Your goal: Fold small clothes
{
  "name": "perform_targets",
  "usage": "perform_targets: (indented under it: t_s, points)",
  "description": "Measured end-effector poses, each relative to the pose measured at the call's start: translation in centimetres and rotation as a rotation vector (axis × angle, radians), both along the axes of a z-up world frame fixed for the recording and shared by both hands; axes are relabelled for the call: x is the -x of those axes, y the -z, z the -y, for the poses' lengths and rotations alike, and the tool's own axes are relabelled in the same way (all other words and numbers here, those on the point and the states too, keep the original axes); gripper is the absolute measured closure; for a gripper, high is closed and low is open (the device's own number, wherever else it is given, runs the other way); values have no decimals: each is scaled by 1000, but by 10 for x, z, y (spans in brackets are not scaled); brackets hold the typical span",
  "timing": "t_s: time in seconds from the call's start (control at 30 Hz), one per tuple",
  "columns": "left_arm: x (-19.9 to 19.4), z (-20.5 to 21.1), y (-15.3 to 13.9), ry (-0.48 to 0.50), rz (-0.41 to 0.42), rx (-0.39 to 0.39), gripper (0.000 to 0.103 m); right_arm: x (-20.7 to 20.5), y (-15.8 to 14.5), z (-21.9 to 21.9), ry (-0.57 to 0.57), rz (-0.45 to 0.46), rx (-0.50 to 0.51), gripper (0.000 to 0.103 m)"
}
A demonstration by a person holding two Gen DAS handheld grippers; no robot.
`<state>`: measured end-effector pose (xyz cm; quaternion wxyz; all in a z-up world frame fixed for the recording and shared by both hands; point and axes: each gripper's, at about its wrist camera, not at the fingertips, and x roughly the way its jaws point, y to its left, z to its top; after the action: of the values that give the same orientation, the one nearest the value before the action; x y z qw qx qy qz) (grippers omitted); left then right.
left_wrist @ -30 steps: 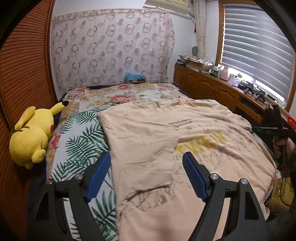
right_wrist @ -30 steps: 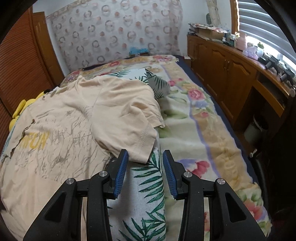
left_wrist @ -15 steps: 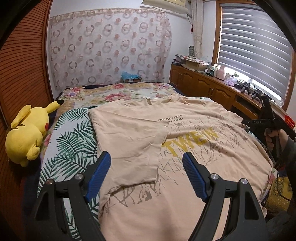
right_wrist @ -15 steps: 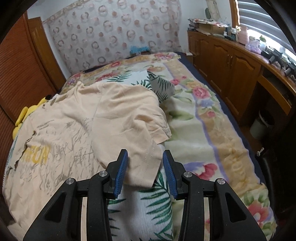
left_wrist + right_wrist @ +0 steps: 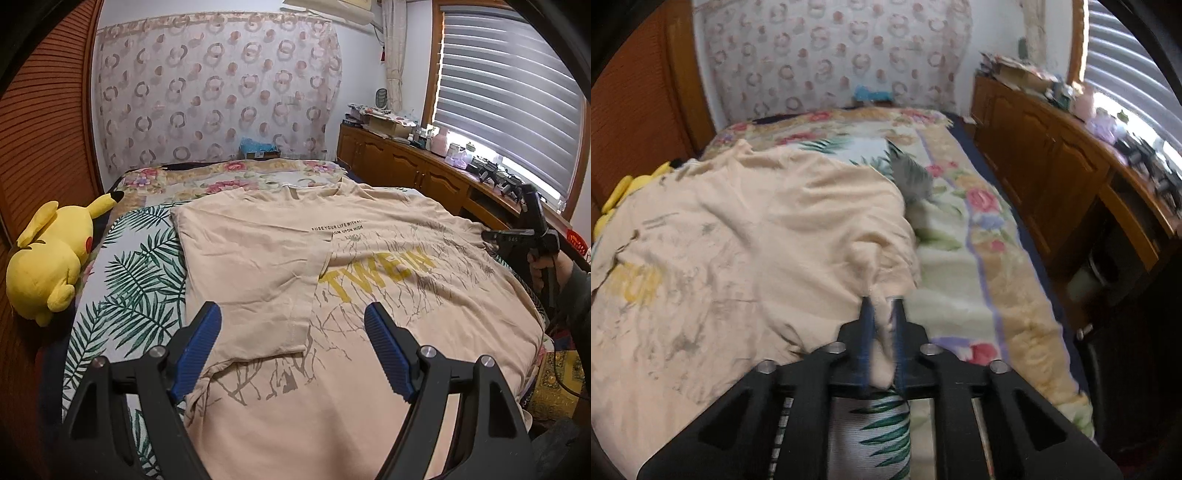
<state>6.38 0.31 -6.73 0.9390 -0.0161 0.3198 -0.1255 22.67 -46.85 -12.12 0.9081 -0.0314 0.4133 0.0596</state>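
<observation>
Fabric of a beige cotton T-shirt with yellow lettering and grey crack-like print (image 5: 388, 280) was spread across the near part of a bed covered with a floral and palm-leaf quilt (image 5: 133, 280). Its left sleeve and side had been laid over the chest, the folded edge running beside the yellow letters. The left gripper with blue ribbed pads (image 5: 293, 347) was held above the near edge of the shirt, its jaws spread wide with nothing between them. In the right wrist view, blurred by motion, the right gripper (image 5: 882, 314) was seen pressed together on a bunch of the shirt's cloth (image 5: 738, 236) at the shirt's right edge, the fabric being drawn up into a ridge toward the fingers. The same gripper (image 5: 524, 236) was seen from the left wrist view at the right edge of the bed. A yellow plush toy with black-tipped ears (image 5: 48, 258) lay at the left edge of the bed, apart from the shirt. A brown wooden cabinet (image 5: 1052, 147) stood along the right side of the bed.
</observation>
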Motion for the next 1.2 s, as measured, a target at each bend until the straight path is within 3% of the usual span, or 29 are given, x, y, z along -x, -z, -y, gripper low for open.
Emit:
perform_targets:
  t_s: [0.2,0.4,0.67,0.8,0.87,0.93,1.0,1.2]
  points:
    - [0,-1,2,-2,-3,6,23,10,-33,-22,-64,100,-17,100]
    - [2,-1,2,-4,0,15,23,30,-54,-79,-224,152,-25,100]
    - [5,-1,0,3,5,17,23,55,-14,-139,-369,67,-1,100]
    - [5,-1,-1,5,5,19,23,50,-7,-129,-326,53,5,100]
    - [5,0,0,6,4,19,23,49,-11,-121,-288,68,7,89]
    - [5,2,0,11,3,19,23,44,-14,-108,-234,82,24,68]
    - [5,5,0,16,3,17,23,37,-17,-94,-189,86,16,61]
    - [7,10,-1,27,3,15,23,12,-13,-55,-50,47,-33,58]
